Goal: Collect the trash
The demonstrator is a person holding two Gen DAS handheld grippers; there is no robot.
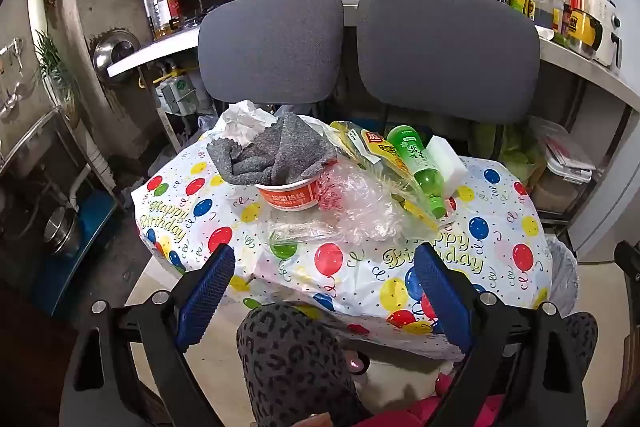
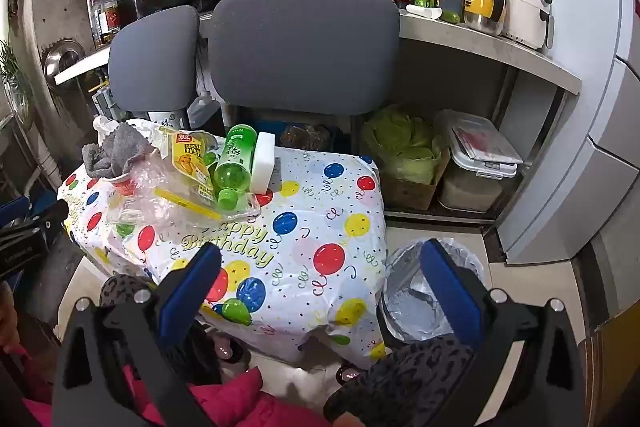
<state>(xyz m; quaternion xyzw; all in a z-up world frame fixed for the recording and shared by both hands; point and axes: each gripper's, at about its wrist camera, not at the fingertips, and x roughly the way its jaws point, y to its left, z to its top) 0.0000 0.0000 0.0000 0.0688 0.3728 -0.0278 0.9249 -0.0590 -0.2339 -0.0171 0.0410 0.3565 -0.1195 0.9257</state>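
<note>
Both tongs hang released and empty, left tongs (image 1: 324, 291) and right tongs (image 2: 320, 283); trash lies heaped at the surface's (image 2: 320, 187) far side, green bottle (image 2: 234, 159) atop; nothing collected yet, seemingly; next, grip one piece for the lined bin (image 2: 432, 287) alongside.

On my table: one green bottle (image 1: 420, 167), one paper cup (image 1: 289, 194) at 10 o'clock of it, one grey cloth (image 1: 272, 155), one white sponge block (image 1: 446, 163), one yellow packet (image 2: 192, 159). Two grey chairs (image 1: 272, 47) at 12 o'clock. One lined bin (image 2: 424, 291) at 4 o'clock.
</note>
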